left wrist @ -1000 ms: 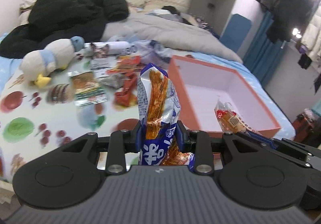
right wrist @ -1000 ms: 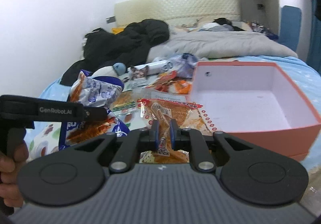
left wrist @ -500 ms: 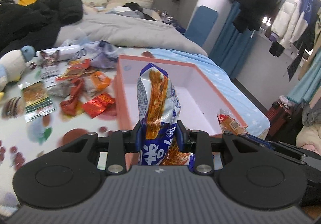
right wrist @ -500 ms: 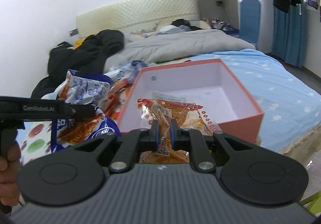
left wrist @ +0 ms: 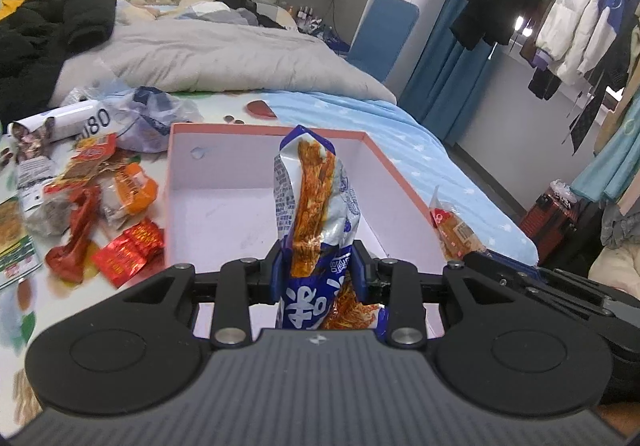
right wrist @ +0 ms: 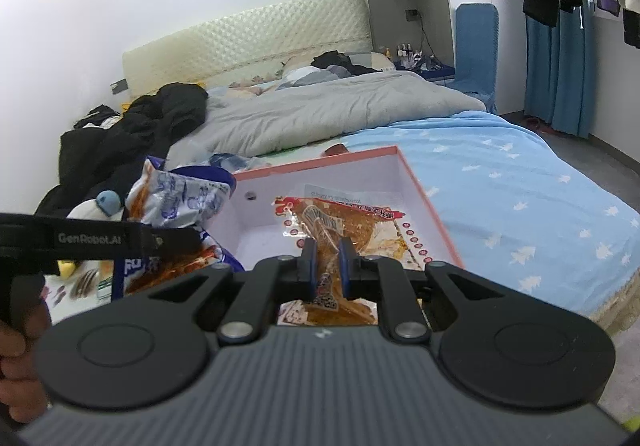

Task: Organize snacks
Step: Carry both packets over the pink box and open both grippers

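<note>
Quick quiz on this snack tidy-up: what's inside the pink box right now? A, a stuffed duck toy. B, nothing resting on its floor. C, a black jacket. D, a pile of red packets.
B: the pink box shows a bare white floor, while the blue snack bag in the left gripper and the clear snack packet in the right gripper are held over it.

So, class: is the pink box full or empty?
Empty: the box shows only bare white floor; both packets remain clamped above it.
</note>
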The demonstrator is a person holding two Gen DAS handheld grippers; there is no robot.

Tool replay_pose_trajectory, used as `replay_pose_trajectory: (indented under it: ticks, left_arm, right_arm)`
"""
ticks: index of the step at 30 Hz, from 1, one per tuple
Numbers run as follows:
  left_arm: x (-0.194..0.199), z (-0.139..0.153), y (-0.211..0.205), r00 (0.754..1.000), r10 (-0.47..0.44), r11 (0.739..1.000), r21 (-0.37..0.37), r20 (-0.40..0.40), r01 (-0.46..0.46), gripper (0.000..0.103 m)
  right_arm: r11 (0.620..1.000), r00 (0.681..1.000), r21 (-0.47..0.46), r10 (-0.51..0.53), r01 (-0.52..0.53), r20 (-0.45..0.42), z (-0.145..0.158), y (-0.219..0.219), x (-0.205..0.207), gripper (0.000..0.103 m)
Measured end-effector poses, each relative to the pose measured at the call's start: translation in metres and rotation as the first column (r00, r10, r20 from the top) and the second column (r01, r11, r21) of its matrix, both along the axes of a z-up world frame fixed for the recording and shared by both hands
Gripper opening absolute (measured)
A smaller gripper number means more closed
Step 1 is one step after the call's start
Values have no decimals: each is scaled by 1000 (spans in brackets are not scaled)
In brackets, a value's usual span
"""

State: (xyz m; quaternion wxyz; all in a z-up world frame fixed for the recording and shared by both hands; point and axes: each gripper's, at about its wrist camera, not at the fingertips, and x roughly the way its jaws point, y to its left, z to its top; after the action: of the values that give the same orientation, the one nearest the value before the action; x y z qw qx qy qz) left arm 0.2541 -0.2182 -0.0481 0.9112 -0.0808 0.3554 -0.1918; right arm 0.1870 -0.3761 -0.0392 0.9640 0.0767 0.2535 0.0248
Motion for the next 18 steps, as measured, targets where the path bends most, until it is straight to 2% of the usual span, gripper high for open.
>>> replay_pose_trajectory:
  ticks: [14, 18]
  left_arm:
    - [93, -54, -24, 995, -22, 998, 54, -99, 28, 38]
    - [108, -66, -20, 992, -21, 999, 25, -124, 25, 39]
  right_arm:
    - [1000, 994, 17, 1, 1, -113, -47, -25, 81, 17]
    - [1000, 988, 29, 11, -6, -154, -64, -27, 96, 17]
